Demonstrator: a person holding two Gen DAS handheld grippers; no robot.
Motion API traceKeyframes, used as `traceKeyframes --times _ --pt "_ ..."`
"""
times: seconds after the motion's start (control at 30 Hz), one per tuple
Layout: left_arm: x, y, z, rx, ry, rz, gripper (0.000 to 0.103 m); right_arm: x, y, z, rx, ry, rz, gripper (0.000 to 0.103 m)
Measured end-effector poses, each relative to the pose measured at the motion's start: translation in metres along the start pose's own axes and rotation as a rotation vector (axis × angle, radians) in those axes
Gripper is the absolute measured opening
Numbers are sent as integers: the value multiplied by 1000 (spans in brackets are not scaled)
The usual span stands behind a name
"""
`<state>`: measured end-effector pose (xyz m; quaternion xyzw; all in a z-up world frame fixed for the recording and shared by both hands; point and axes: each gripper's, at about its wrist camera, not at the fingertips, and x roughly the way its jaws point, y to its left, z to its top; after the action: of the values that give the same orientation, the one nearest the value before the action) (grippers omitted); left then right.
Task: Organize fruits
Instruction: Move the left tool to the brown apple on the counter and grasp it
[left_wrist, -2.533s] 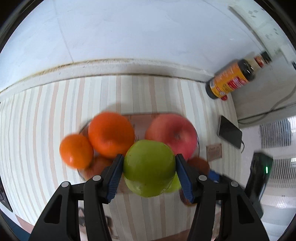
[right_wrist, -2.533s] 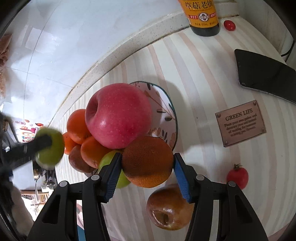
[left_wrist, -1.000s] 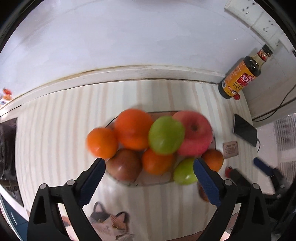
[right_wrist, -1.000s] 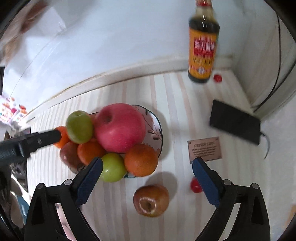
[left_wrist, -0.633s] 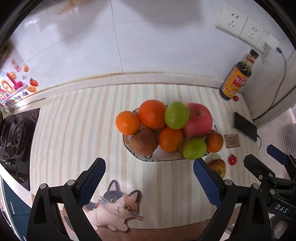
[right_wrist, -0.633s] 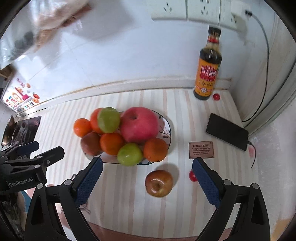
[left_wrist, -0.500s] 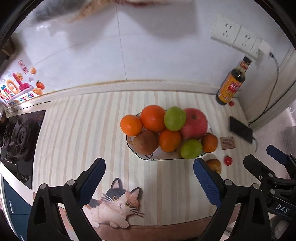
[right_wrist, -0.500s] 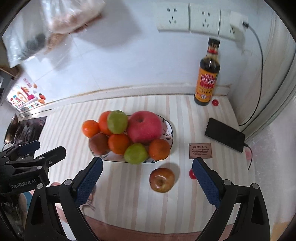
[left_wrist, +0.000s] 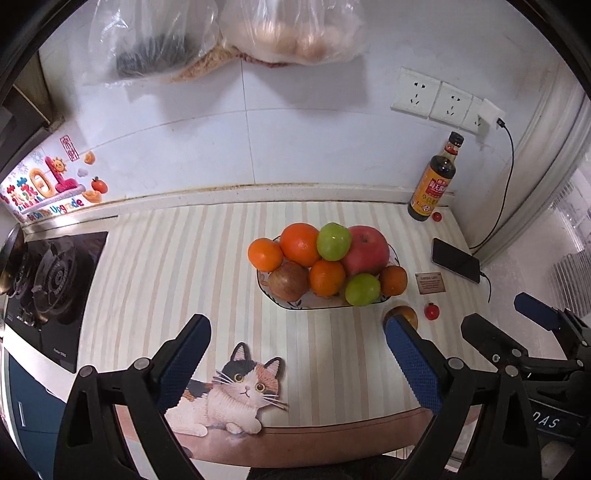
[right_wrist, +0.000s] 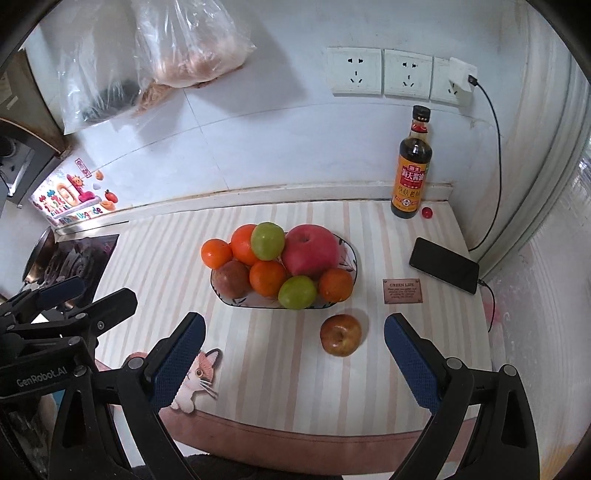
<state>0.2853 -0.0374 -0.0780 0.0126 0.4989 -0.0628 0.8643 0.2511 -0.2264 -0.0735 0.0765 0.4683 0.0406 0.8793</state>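
Observation:
A patterned oval plate (left_wrist: 295, 305) (right_wrist: 351, 254) on the striped counter holds a heap of fruit: a big red apple (left_wrist: 365, 249) (right_wrist: 311, 250), two green apples (left_wrist: 333, 242) (right_wrist: 297, 291), several oranges (left_wrist: 300, 243) (right_wrist: 217, 253) and a brown fruit (left_wrist: 288, 280). One reddish-brown apple (right_wrist: 340, 335) (left_wrist: 406, 314) lies on the counter in front of the plate. My left gripper (left_wrist: 297, 356) is open and empty, high above the near counter edge. My right gripper (right_wrist: 294, 352) is open and empty too, above the loose apple.
A soy sauce bottle (right_wrist: 412, 177) stands at the back right wall, a red cap (right_wrist: 427, 212) beside it. A phone (right_wrist: 443, 265) on a cable, a small plaque (right_wrist: 402, 290) and a cherry tomato (left_wrist: 431, 311) lie right of the plate. Gas hob (left_wrist: 44, 280) at left; bags hang above.
Both grippers have pulled back and up from the plate, open and empty, so the whole counter and wall have come into view. The green apple and the orange stay on the plate.

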Motion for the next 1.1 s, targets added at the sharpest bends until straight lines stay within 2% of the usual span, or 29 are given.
traceKeyframes --times 0.23,0.4,0.47,0.6,0.77,0.83,0.87,0.9,0.97,1.1 --pt "-12 5 -7 15 -21 -12 97 -15 2 -10 26 -22 -27 100" --pt "-11 8 -8 34 -15 -54 97 -23 3 -15 65 -42 -44 100" --pt "-9 5 -9 42 -15 -63 102 -25 -5 -17 96 -50 -32 100" --pt "3 -11 -8 73 -31 -14 103 -13 -39 -20 196 -28 25 100" --pt "46 -43 -6 87 25 -2 103 24 -97 -27 275 54 7 99" --pt "75 -62 -5 91 83 -2 103 50 -126 -32 317 104 76 85" --pt "86 -69 -5 89 107 -8 103 62 -138 -34 337 129 95 71" --pt "102 -77 -5 82 143 -17 103 73 -148 -37 345 156 109 63" --pt "136 -96 -7 60 220 -47 103 98 -170 -45 365 191 125 57" --pt "187 -119 -15 -17 336 -95 103 132 -207 -60 394 247 128 56"
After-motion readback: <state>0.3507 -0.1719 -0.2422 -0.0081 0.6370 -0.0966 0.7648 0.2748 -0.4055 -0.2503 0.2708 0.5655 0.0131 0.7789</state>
